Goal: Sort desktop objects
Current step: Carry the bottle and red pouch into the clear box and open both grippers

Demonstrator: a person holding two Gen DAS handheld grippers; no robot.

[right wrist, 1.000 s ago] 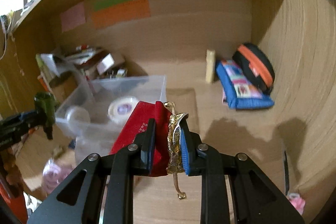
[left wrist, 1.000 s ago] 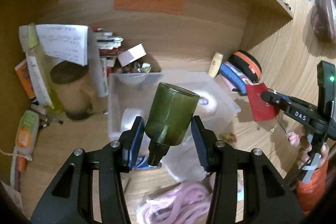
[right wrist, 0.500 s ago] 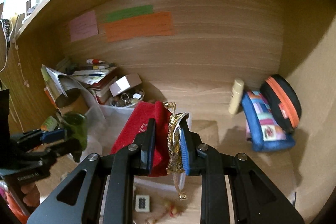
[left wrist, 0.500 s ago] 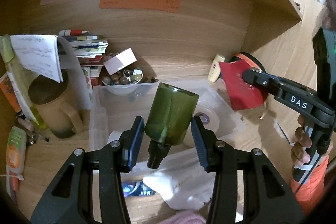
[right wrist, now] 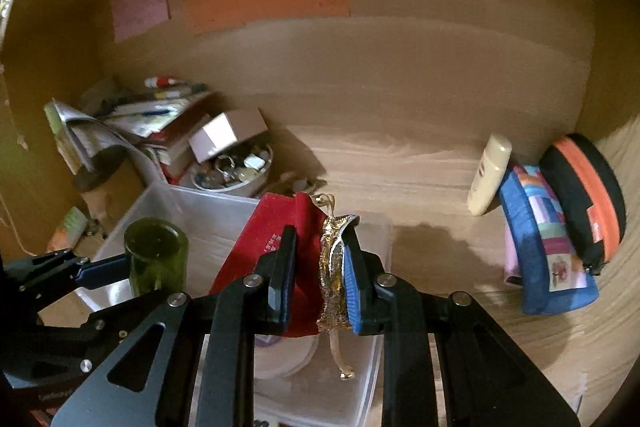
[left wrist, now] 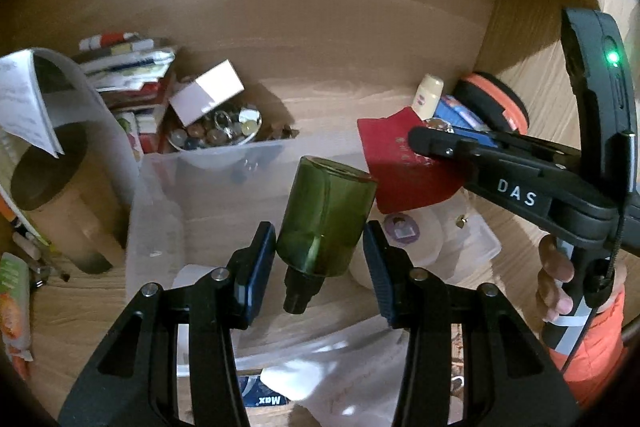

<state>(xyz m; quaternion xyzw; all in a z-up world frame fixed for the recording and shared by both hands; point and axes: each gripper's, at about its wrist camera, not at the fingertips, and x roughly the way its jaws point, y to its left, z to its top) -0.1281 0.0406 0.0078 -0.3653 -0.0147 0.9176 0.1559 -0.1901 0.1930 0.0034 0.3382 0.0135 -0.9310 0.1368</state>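
We are gripping one green bottle point(left wrist: 326, 219) in the left hand-held gripper point(left wrist: 320, 259) and one red pouch point(right wrist: 276, 247) in the right hand-held gripper point(right wrist: 318, 271), at its three o'clock.

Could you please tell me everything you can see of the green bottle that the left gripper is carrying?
The green bottle is a small cylinder of translucent olive-green material, plastic or glass by its look. It hangs upside down and slightly tilted: its flat base faces up and away, and its narrow dark neck and cap point down toward the camera. The left gripper is shut on its body, one blue pad on each side. It is held in the air above the clear plastic bin, touching nothing else.
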